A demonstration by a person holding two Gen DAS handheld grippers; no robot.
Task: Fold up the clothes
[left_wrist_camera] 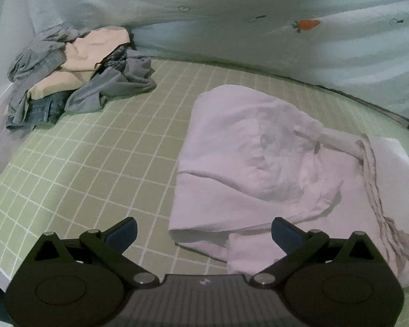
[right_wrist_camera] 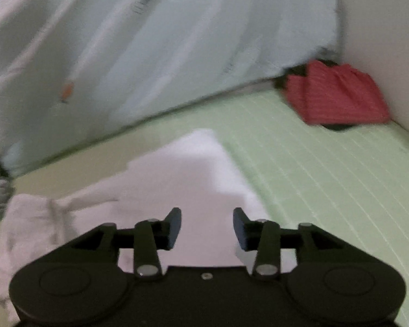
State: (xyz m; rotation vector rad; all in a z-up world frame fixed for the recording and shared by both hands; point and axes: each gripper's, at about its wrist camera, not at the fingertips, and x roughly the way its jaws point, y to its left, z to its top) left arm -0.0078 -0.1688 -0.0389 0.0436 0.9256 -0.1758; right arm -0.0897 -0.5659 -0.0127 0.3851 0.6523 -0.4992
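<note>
Already the white garment point(left_wrist_camera: 272, 163) lies folded on the green checked bed sheet point(left_wrist_camera: 95, 163), both the left hand-held gripper point(left_wrist_camera: 204, 234) and the right hand-held gripper point(right_wrist_camera: 207, 227) open and empty above it, while the crumpled clothes pile point(left_wrist_camera: 76, 79) far left awaits folding.

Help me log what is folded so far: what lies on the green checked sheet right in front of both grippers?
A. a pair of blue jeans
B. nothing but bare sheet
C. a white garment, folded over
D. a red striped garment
C: the white garment lies folded over on the green checked sheet just ahead of the left gripper and right gripper, both open and holding nothing.
</note>
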